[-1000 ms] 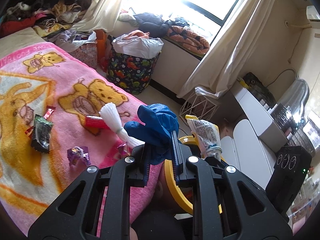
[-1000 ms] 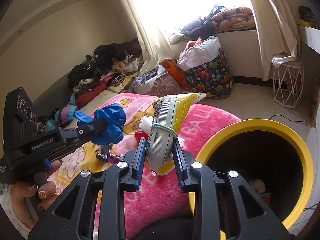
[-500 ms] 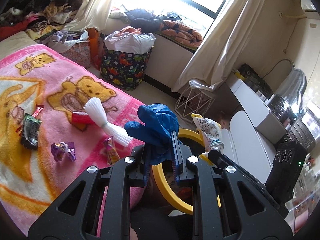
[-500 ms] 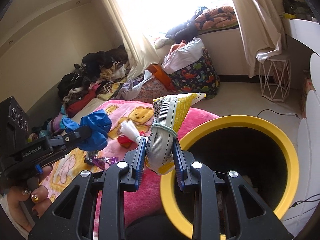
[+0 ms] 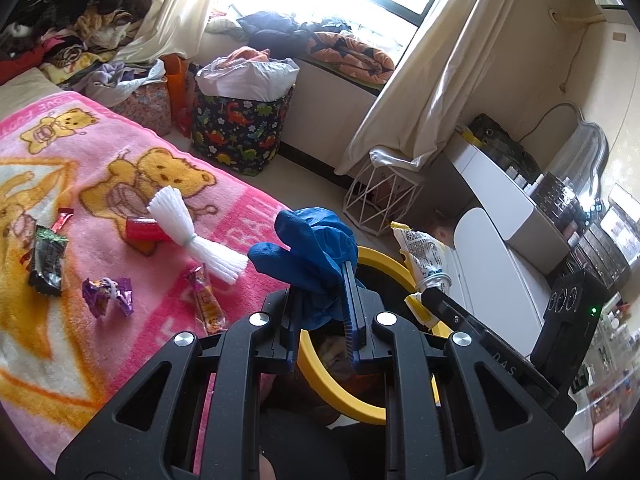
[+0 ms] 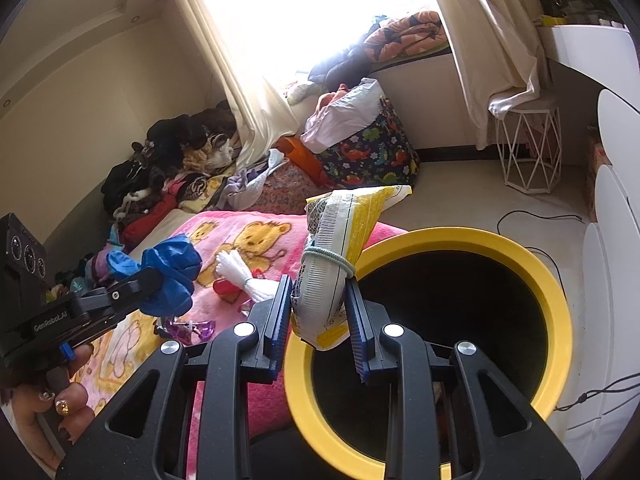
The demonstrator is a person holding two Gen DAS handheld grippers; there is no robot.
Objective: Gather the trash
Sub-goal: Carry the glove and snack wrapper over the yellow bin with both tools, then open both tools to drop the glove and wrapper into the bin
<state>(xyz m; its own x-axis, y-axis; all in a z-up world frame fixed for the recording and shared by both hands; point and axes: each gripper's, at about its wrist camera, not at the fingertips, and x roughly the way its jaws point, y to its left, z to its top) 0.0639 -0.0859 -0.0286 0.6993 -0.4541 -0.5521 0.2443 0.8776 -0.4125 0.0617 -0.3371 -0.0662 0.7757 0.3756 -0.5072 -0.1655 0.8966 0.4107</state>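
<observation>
Holding a crumpled blue rubber glove [image 5: 316,256] tight, the left gripper [image 5: 320,312] hangs over the round yellow-rimmed bin [image 6: 520,276]. The right gripper [image 6: 320,320] squeezes a yellow-and-white snack bag [image 6: 340,248] above the bin.

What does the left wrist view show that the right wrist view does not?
Only the left wrist view shows the black snack wrapper and the orange snack stick on the pink bear blanket. Only the right wrist view shows the person's hand and the whole yellow rim of the black bin. Both show the left gripper shut on the crumpled blue glove and the right gripper shut on the yellow-and-white bag.
</observation>
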